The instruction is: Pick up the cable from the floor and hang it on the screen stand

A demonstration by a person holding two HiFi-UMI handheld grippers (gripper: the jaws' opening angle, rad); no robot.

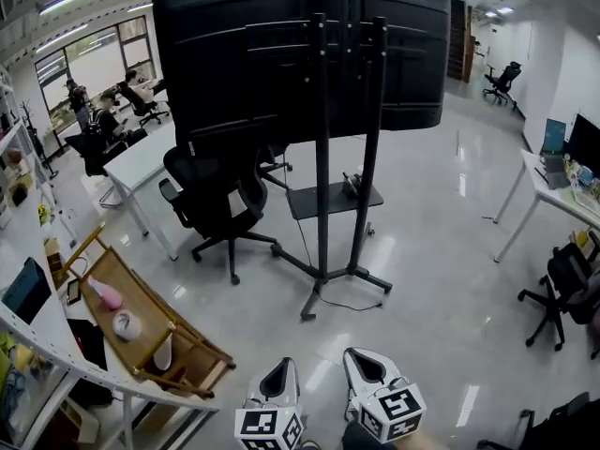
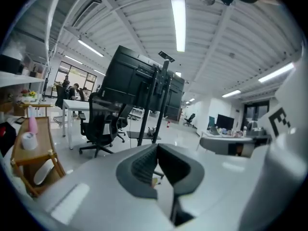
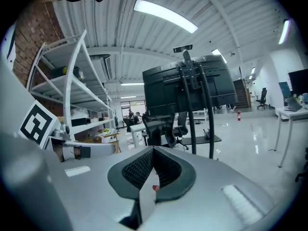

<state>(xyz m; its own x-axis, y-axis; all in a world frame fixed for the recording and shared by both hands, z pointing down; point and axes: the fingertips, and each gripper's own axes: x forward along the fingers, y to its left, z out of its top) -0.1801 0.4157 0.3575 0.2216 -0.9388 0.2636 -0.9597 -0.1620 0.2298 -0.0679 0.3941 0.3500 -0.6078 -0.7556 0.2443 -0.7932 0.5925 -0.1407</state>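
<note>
The screen stand (image 1: pixel 323 157), two black posts on a splayed floor base, carries a big black screen (image 1: pixel 300 54) seen from behind. A thin black cable (image 1: pixel 349 306) trails from the stand's small shelf (image 1: pixel 333 199) down to the floor and lies slack beside the base. Both grippers are low at the bottom edge of the head view, well short of the stand. My left gripper (image 1: pixel 279 373) is shut with nothing in it, and so is my right gripper (image 1: pixel 364 364). The left gripper view shows its jaws (image 2: pixel 156 154) meeting, with the stand (image 2: pixel 159 100) beyond. The right gripper's jaws (image 3: pixel 153 156) also meet, facing the stand (image 3: pixel 195 105).
A black office chair (image 1: pixel 220 209) stands just left of the stand, with a white desk (image 1: pixel 141 157) behind it. A tilted wooden rack (image 1: pixel 141 331) and white shelving (image 1: pixel 56 345) sit at my near left. A white table (image 1: pixel 553 195) and another chair (image 1: pixel 562 289) are on the right.
</note>
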